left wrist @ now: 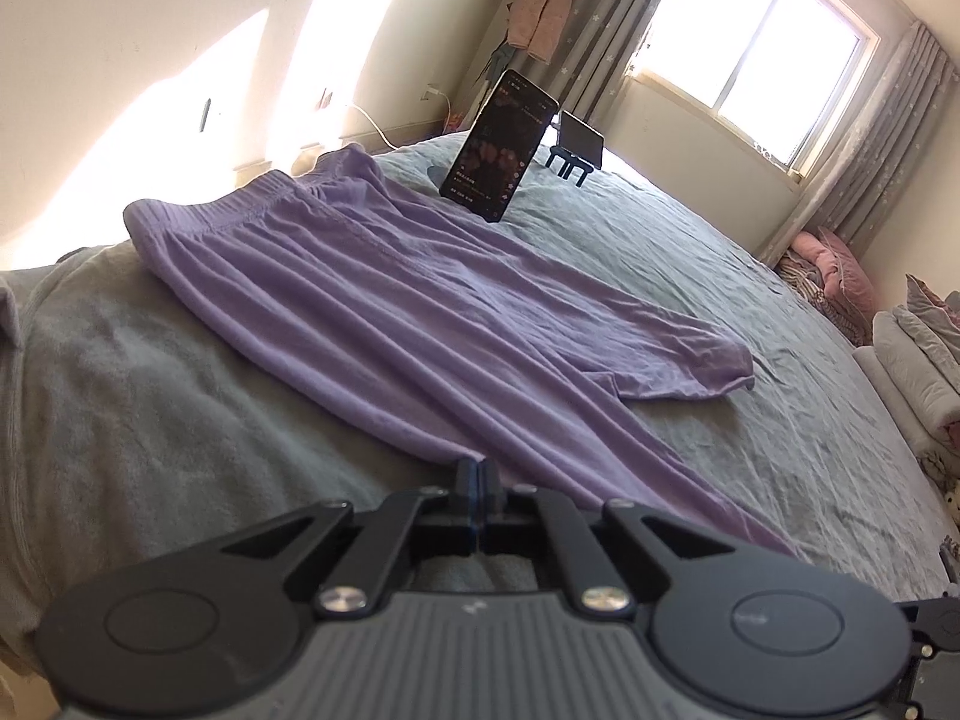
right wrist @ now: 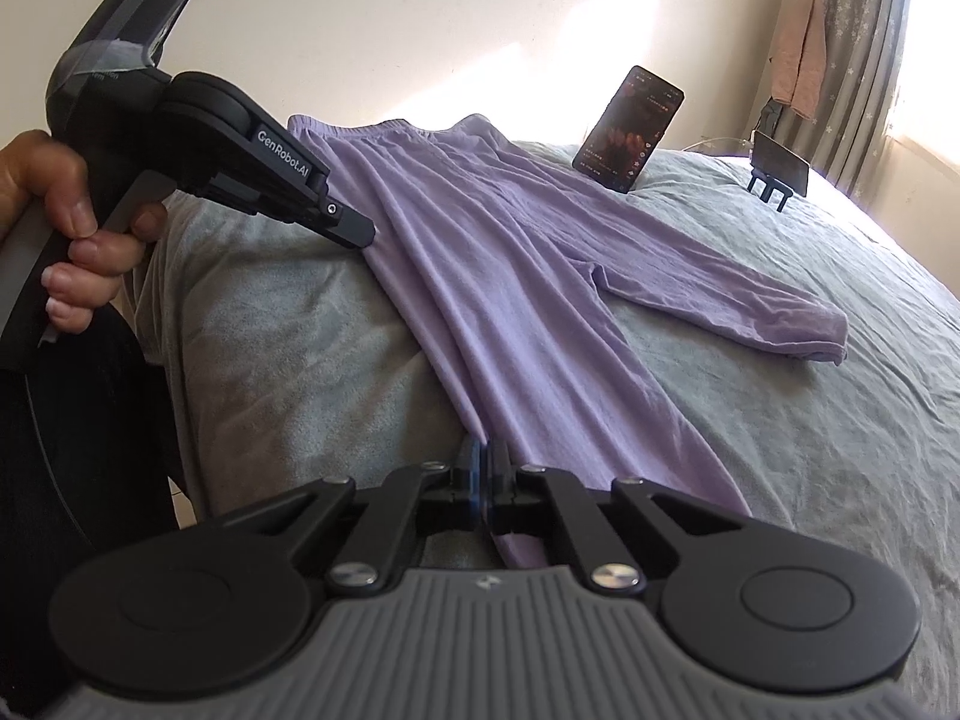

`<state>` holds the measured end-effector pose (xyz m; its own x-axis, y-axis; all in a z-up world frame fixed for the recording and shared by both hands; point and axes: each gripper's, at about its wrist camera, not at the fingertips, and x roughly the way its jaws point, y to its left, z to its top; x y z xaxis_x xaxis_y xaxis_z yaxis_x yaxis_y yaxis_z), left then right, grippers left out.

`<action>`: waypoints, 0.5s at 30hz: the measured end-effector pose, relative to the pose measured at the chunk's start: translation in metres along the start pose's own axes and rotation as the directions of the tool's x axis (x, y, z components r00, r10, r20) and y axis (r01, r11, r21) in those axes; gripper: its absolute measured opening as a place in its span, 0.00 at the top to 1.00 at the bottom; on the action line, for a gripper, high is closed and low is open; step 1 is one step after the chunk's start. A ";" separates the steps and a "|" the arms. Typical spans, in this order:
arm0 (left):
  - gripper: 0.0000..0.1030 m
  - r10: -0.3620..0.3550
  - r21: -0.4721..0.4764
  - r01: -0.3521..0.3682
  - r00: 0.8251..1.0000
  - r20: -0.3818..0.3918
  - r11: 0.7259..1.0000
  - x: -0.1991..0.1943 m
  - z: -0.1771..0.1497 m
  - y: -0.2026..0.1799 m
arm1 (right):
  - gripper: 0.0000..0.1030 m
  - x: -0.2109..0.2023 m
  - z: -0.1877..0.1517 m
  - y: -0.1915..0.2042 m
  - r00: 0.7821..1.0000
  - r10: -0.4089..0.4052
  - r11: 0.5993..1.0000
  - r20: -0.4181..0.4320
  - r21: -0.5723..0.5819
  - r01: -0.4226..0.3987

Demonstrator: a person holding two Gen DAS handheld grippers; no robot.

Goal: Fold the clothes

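**A:** Where do your purple trousers [right wrist: 480, 276] lie just now?

**B:** Spread flat on the grey bedspread [right wrist: 780, 420], waistband at the far end toward the wall, one leg running down to you, the other splayed off to your right with its cuff well apart from the first. The two legs are not laid together, so by this view the trousers are not folded.

**A:** And your tongs?

**B:** Your left gripper [left wrist: 478, 471] has its jaws pressed together at the near long edge of the closer leg. I think it pinches the cloth there, but the fabric between the pads is hard to make out, so treat that as likely, not sure. Your right gripper [right wrist: 483, 462] is also closed, further down the same leg, and purple cloth runs right in between its jaws.

**A:** How will the cloth behave for you?

**B:** Judging by the fine ribs and soft ripples, it is a thin, light knit: limp, no stiffness, apt to stretch and sag between your two grips. It should not slip much on the bedspread, rather drag and bunch.

**A:** Where should you hold it?

**B:** At edges and hems, where the layers are doubled: the cuff, the side seam, the elastic waistband. Keep both layers in the pinch, and mind the phone [right wrist: 630, 129] on its stand just beside the hip.
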<state>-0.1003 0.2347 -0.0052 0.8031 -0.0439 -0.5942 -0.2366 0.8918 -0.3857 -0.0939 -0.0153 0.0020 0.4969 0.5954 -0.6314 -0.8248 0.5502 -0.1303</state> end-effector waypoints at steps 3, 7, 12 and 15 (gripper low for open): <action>1.00 0.000 0.007 0.000 1.000 -0.004 1.000 -0.008 0.001 0.000 | 0.99 -0.010 0.003 -0.002 0.999 0.030 0.999 0.015 0.023 -0.030; 1.00 -0.001 0.017 0.001 1.000 -0.009 1.000 -0.018 0.001 0.001 | 0.99 -0.020 0.007 -0.002 0.998 0.060 0.997 0.025 0.037 -0.061; 1.00 0.001 0.029 0.000 1.000 -0.019 1.000 -0.030 0.002 0.002 | 0.99 -0.023 0.005 0.001 0.995 0.095 0.995 0.012 0.044 -0.095; 1.00 0.023 0.022 -0.022 0.999 -0.047 1.000 -0.029 -0.004 0.008 | 0.99 -0.020 0.002 0.005 0.994 0.113 0.993 -0.006 0.042 -0.113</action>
<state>-0.1278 0.2411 0.0056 0.7711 -0.0446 -0.6351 -0.2421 0.9020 -0.3574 -0.1069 -0.0233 0.0151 0.3986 0.6506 -0.6464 -0.8638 0.5032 -0.0262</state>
